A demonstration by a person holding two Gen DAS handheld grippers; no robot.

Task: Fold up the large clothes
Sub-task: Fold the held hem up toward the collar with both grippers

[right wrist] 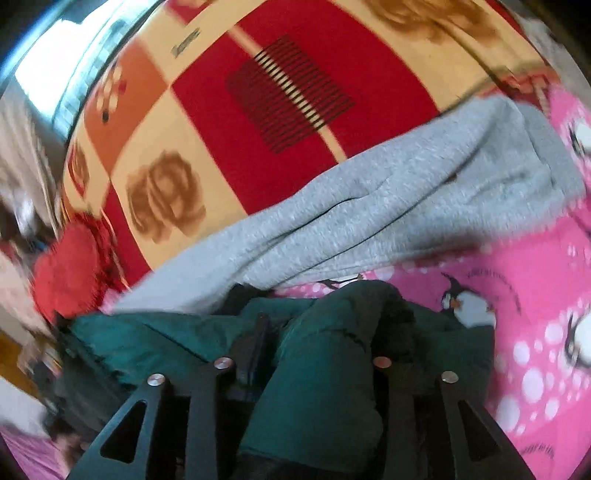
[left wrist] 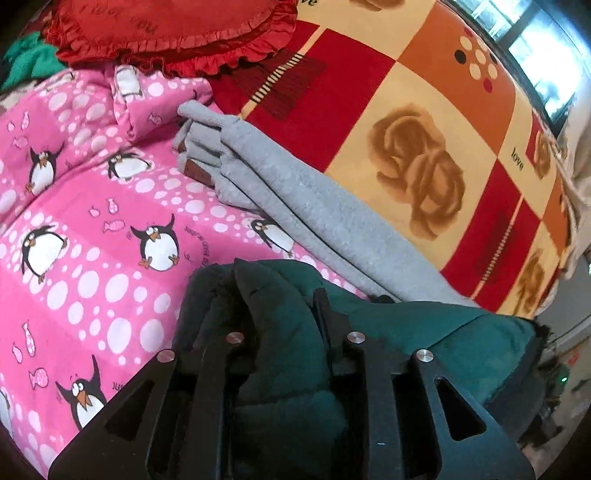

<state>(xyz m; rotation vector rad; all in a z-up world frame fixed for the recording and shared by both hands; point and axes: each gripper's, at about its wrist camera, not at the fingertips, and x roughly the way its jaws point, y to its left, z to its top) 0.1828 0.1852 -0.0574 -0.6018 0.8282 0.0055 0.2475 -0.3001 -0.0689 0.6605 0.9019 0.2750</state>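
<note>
In the left wrist view the left gripper (left wrist: 286,314), at bottom centre of the frame, has its fingers (left wrist: 325,314) a little apart with a thick bunch of the green jacket (left wrist: 424,328) filling the gap between them; whether the pads press on the padding or merely flank it cannot be told from here. The right gripper (right wrist: 317,332), bottom centre of its own blurred frame, stands likewise, its fingers (right wrist: 255,339) somewhat parted around a fold of the same jacket, and again the grip itself is unclear. The jacket lies low in both frames on the pink penguin blanket (left wrist: 92,258), bunched rather than flat, one end by each gripper. Just beyond it, running diagonally toward the upper part of each frame, lies a grey garment (left wrist: 295,192), already folded in layers, partly on the blanket and partly on the checked bedspread (left wrist: 424,110). A red frilled cushion (left wrist: 166,29) sits at upper left. My reading: a fold of the jacket is being set down. The next move calls for letting go cleanly without dragging the padding, then checking the edges line up before another fold
</note>
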